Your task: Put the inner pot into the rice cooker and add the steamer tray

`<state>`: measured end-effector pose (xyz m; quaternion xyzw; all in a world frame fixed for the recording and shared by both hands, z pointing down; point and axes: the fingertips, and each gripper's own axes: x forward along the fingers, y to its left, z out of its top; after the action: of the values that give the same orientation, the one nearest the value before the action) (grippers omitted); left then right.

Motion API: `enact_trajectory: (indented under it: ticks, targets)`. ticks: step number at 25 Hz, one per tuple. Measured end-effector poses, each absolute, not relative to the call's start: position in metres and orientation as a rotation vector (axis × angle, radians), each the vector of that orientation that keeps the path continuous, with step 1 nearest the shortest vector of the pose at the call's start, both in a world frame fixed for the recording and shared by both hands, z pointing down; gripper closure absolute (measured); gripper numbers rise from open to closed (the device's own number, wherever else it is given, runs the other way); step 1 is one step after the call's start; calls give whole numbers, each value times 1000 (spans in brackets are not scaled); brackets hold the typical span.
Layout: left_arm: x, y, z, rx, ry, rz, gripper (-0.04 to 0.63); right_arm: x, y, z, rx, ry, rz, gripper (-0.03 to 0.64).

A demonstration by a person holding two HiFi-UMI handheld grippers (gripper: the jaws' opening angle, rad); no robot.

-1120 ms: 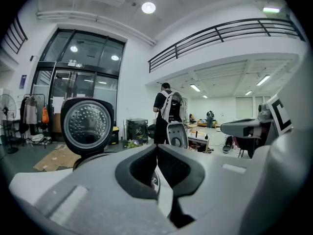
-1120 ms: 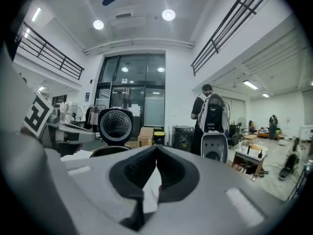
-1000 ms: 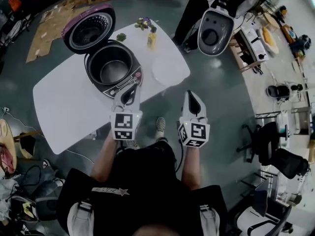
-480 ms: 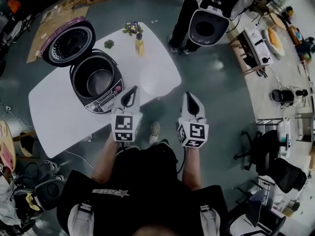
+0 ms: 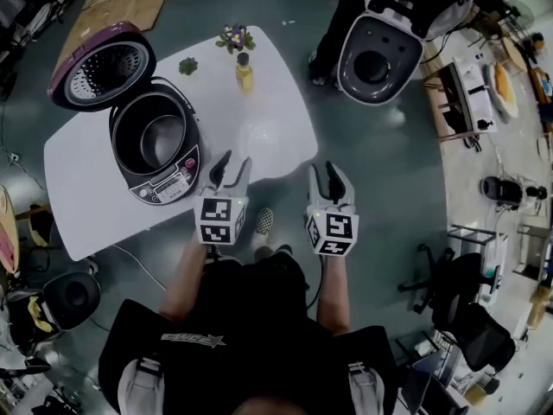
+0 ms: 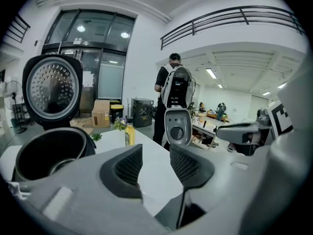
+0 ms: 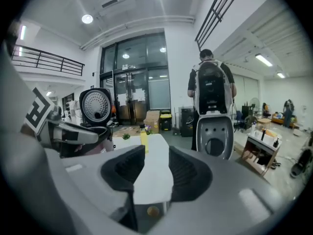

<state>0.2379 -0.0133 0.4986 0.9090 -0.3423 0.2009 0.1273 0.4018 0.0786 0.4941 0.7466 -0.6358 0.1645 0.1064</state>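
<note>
— Grippers' condition?
— Left gripper [image 5: 235, 166] and right gripper [image 5: 326, 174]: jaws just opened, standing apart, nothing between them.
— Rice cooker [image 5: 166, 180]?
— Lid raised, on the white table [image 5: 86, 188], left of both grippers.

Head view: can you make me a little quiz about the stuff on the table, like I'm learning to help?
1. True or false: the round purple lid of the black rice cooker stands open.
2. What stands next to the small purple flowers? A. a slim yellow bottle B. a red mug C. a blue bowl
3. Fill in: in the head view, the cooker sits toward the ___ end of the white rounded table.

Key: 1 true. 2 A. 3 left.
</note>
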Motion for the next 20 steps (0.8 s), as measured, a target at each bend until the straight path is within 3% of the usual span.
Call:
enact_trajectory:
  ticks: [20]
  targets:
    - [242, -30, 648, 2339, -1044, 874, 385, 428, 26, 649, 1900, -1877, 776, 457]
